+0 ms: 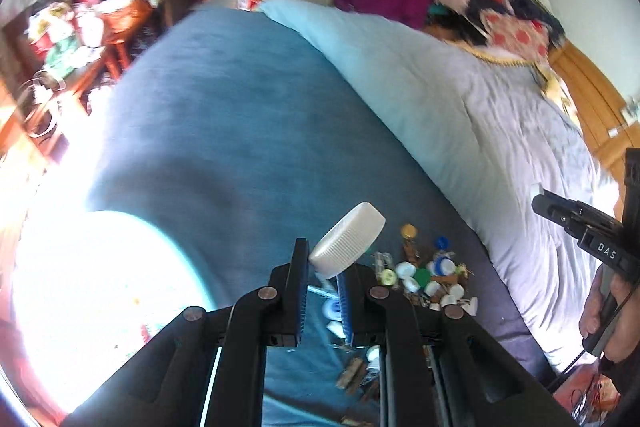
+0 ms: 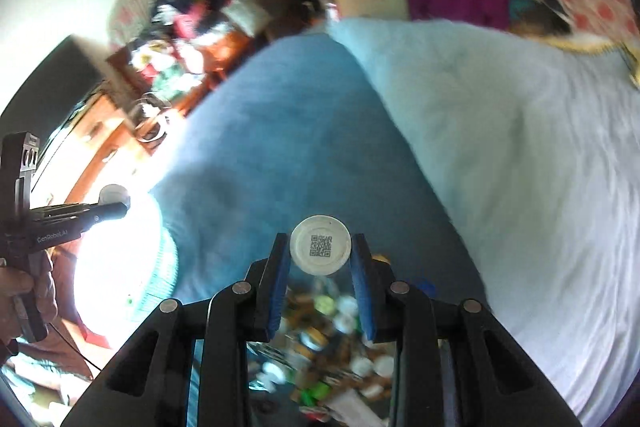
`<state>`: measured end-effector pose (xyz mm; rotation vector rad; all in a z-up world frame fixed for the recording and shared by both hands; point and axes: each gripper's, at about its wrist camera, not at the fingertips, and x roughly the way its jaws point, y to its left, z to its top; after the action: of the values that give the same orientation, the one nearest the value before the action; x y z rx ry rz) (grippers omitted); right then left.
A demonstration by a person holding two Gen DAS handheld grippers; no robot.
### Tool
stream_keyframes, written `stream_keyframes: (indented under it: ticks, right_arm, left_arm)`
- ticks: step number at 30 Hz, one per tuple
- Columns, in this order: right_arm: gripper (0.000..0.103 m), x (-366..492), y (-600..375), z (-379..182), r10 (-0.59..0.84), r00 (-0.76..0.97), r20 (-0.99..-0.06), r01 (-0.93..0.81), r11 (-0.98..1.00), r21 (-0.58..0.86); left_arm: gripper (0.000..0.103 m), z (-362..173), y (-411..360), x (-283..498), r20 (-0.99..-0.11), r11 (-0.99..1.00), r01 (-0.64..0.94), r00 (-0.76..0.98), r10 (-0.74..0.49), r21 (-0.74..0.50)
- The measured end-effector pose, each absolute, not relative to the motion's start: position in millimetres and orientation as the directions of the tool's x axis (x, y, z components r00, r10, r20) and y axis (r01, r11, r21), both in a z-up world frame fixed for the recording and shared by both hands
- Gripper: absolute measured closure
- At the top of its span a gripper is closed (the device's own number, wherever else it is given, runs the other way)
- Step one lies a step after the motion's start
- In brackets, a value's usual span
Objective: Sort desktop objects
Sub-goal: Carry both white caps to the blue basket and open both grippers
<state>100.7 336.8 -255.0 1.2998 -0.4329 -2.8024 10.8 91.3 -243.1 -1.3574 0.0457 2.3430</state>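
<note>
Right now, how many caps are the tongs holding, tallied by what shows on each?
Ribbed white cap, in the left tongs: 1
White cap with QR code, in the right tongs: 1
Total held: 2
The pile below is too blurred to count.

Each of the 2 fisheye views looks forward and steeply down along its own black fingers, which fill the lower centre of the frame. Both face a bed: blue blanket (image 1: 240,131) at centre, pale quilt (image 2: 520,155) to the right, cluttered room along the top. Both share the small-item pile (image 1: 428,275) low in frame, close below the fingers.
</note>
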Motion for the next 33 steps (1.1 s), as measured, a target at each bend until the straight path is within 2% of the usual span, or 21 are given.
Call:
stream_keyframes:
  ticks: [9,16,27,33]
  right_arm:
    - [0.074,48.8,229.3,-198.9,-0.274,-0.665,-0.695,0.115,-0.957,0.267]
    - [0.074,15.7,144.0,-176.5,-0.367,-0.636,-0.679,0.247,-0.93,0.272]
    - [0.074,-2.2,61.4,-188.6,-0.446,-0.53,-0.721,0.355,-0.889,0.289]
    - [0.074,-9.1,42.2,-192.1,-0.456,-0.503,-0.734,0.37,-0.881,0.294]
  left_arm:
    - [0.089,-209.7,-24.4,14.4,-0.814,-0.963,-0.206,-0.52,0.26,-0.177]
    - [0.089,-207.6,-101.6,16.5,-0.819,-0.98,-0.097,-0.538,0.2,-0.176]
    - [0.089,-213.9,-181.3,14.8,-0.859,-0.986,-0.005,-0.49,0.15,-0.169]
    - [0.089,-213.7,-187.7,13.7,-0.864,-0.985,0.005,-0.481,0.147,-0.171]
